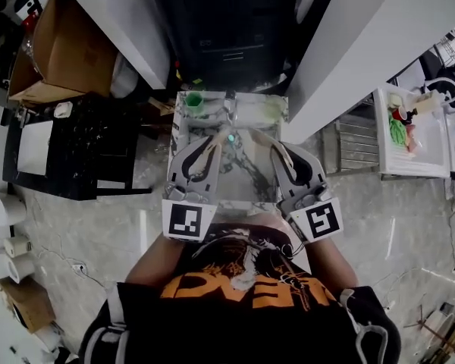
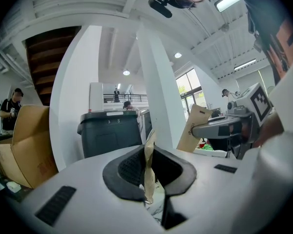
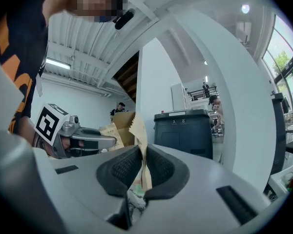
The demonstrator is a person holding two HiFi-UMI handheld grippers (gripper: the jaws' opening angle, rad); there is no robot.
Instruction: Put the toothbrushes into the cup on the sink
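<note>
A green cup (image 1: 195,102) stands at the far left corner of the marble sink top (image 1: 250,112). Both grippers are held level over the sink, side by side. My left gripper (image 2: 149,179) is shut on a thin brown paper packet (image 2: 148,162) that stands upright between its pads. My right gripper (image 3: 142,172) is likewise shut on a brown paper packet (image 3: 138,130) with a saw-toothed top edge. In the head view the left gripper (image 1: 209,152) and the right gripper (image 1: 279,154) point toward the cup's end of the sink. What the packets contain is hidden.
A dark bin (image 2: 110,133) stands beyond the sink between white pillars (image 1: 129,21). Cardboard boxes (image 1: 61,48) and a black rack (image 1: 76,150) are at the left. A white table (image 1: 409,135) with small items is at the right. People stand far off.
</note>
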